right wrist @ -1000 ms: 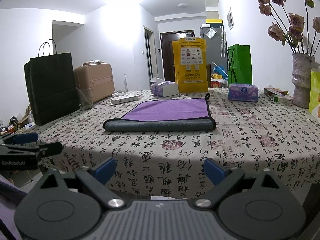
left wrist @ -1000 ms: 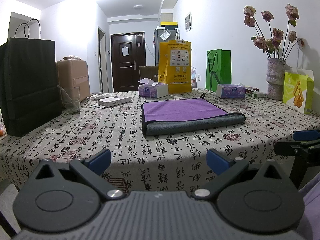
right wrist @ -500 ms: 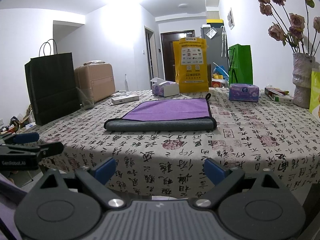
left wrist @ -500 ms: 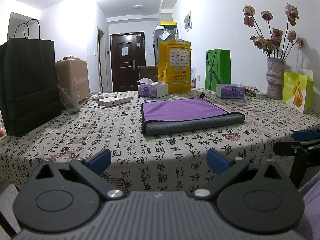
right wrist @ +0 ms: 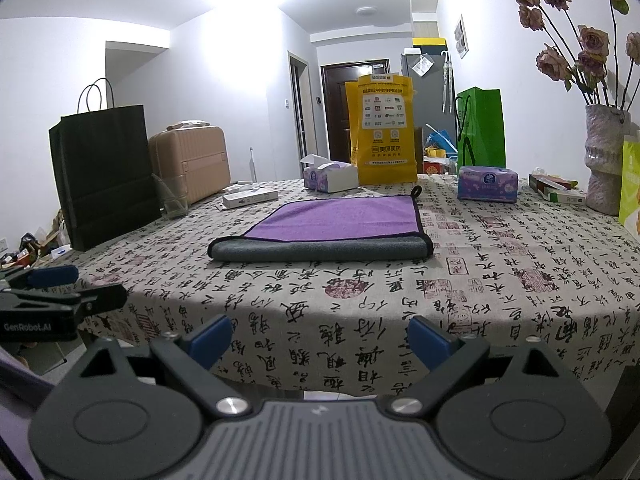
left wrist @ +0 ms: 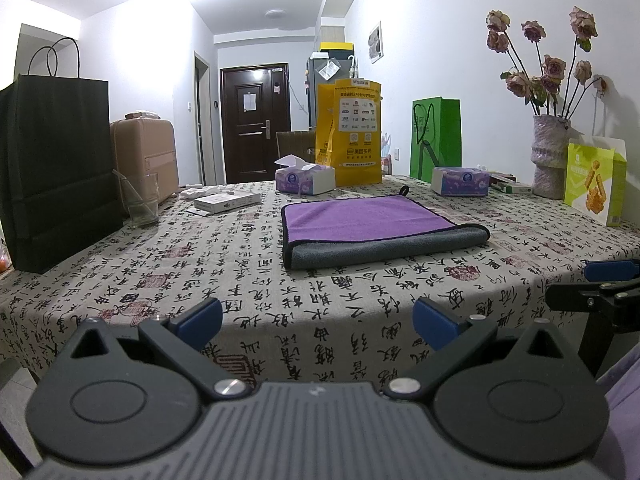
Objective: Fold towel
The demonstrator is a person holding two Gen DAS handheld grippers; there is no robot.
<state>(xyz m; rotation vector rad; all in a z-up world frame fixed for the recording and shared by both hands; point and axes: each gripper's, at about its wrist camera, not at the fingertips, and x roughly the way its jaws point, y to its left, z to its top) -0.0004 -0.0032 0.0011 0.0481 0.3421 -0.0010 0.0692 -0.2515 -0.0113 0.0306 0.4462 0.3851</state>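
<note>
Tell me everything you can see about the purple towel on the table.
The towel lies flat on the patterned tablecloth, already folded over once: purple face on top, a grey layer showing along the rounded near fold. It looks like soft, plush microfibre with dark edging and a small black hanging loop at its far right corner. Nothing rests on it, and neither hand-held gripper touches it.

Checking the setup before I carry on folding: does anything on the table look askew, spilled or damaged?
Nothing stands out. The towel lies flat on the table, folded, purple face up with its grey side at the near fold. Both the left gripper and right gripper are open, short of it.
</note>
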